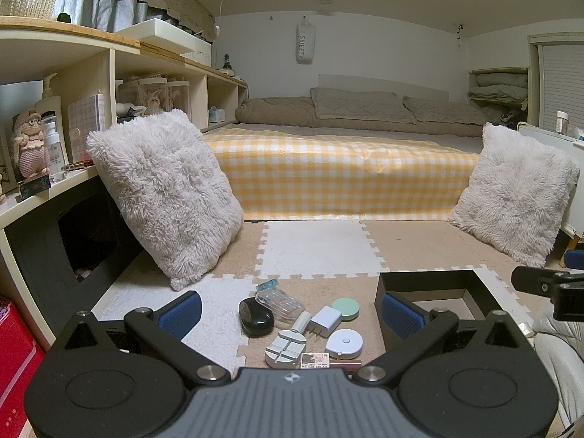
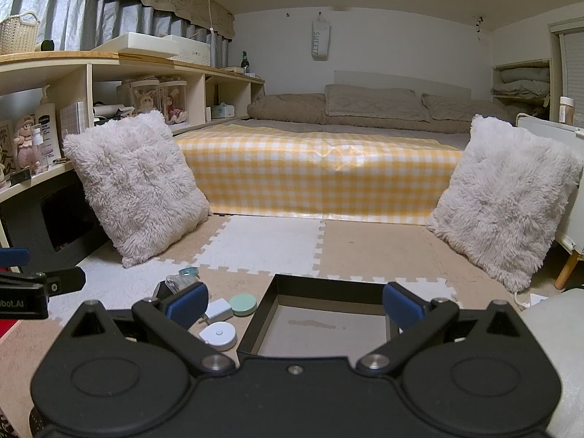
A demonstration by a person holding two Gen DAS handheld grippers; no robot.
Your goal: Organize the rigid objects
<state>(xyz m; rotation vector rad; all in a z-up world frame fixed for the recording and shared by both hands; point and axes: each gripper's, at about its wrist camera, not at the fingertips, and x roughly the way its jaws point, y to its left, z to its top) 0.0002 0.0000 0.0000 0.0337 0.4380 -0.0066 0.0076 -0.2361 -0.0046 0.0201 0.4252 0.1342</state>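
Observation:
A cluster of small items lies on the floor mat: a black mouse (image 1: 255,317), a clear plastic case (image 1: 280,301), a white charger plug (image 1: 325,321), a mint round disc (image 1: 345,308), a white round tape measure (image 1: 344,343), a pale grey tool block (image 1: 285,347) and a small polish box (image 1: 314,360). An open black box (image 1: 434,288) stands to their right, empty in the right wrist view (image 2: 317,323). My left gripper (image 1: 292,315) is open above the cluster. My right gripper (image 2: 295,306) is open above the black box.
Two fluffy white cushions (image 1: 164,189) (image 1: 511,189) lean at either side of the mat. A bed with a yellow checked cover (image 1: 343,182) lies behind. Shelves (image 1: 73,109) with bottles and dolls run along the left. A red crate (image 1: 14,357) sits low left.

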